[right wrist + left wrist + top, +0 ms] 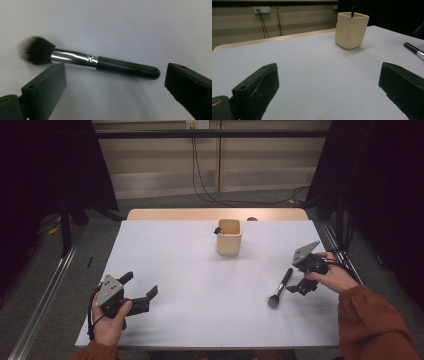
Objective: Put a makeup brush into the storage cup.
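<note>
Nearest, left gripper rests on the white bench, fingers spread, empty. Right gripper, fingers spread, hovers beside the makeup brush lying flat; right gripper view resolves its silver ferrule. Farther off, the beige cup holds a dark item.

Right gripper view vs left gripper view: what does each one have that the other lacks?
Right gripper view: the whole makeup brush, with dark white-tipped bristles, silver ferrule and black handle, lying flat just beyond the open right gripper.

Left gripper view: the cream square cup with a dark item standing in it, the table's wooden far edge, the wall outlet, and the open left gripper.

Both: the white tabletop and the brush's handle.
</note>
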The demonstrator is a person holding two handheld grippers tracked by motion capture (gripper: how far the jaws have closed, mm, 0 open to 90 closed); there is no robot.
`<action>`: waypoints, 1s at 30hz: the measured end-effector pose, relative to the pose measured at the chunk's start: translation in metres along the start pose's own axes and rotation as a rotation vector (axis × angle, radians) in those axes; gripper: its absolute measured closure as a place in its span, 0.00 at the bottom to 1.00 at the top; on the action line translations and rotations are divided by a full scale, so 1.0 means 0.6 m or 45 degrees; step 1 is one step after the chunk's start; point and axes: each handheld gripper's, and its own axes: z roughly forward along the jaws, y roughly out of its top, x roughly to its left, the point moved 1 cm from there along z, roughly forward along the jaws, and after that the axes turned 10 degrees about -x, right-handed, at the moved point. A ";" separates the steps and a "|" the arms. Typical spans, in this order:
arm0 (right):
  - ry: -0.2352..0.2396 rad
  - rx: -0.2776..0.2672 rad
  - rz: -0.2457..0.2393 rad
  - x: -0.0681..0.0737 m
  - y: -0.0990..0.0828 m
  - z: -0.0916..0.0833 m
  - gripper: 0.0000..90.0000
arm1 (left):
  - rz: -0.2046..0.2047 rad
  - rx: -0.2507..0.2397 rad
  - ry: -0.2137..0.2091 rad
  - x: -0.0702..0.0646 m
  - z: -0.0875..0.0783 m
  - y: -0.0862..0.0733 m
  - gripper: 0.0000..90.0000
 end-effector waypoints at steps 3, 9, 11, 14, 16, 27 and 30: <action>0.024 0.074 -0.036 0.004 0.005 0.008 0.05 | 0.001 -0.002 0.002 0.000 0.000 0.000 0.03; 0.082 0.105 -0.111 0.007 0.016 0.020 0.05 | -0.003 -0.002 0.002 0.000 0.000 0.000 0.03; 0.101 0.113 -0.147 0.008 0.019 0.023 0.06 | -0.006 -0.001 0.002 0.000 0.000 -0.001 0.03; 0.108 0.126 -0.169 0.009 0.022 0.028 0.08 | 0.003 0.005 0.004 0.001 -0.001 -0.001 0.03; 0.130 0.146 -0.171 0.011 0.022 0.031 0.08 | 0.007 0.006 0.004 0.000 -0.001 -0.001 0.03; 0.166 0.180 -0.238 0.010 0.024 0.049 0.11 | 0.013 0.015 0.001 0.000 -0.001 -0.001 0.03; 0.175 0.204 -0.263 0.012 0.024 0.056 0.11 | 0.012 0.013 0.001 0.000 -0.001 -0.002 0.03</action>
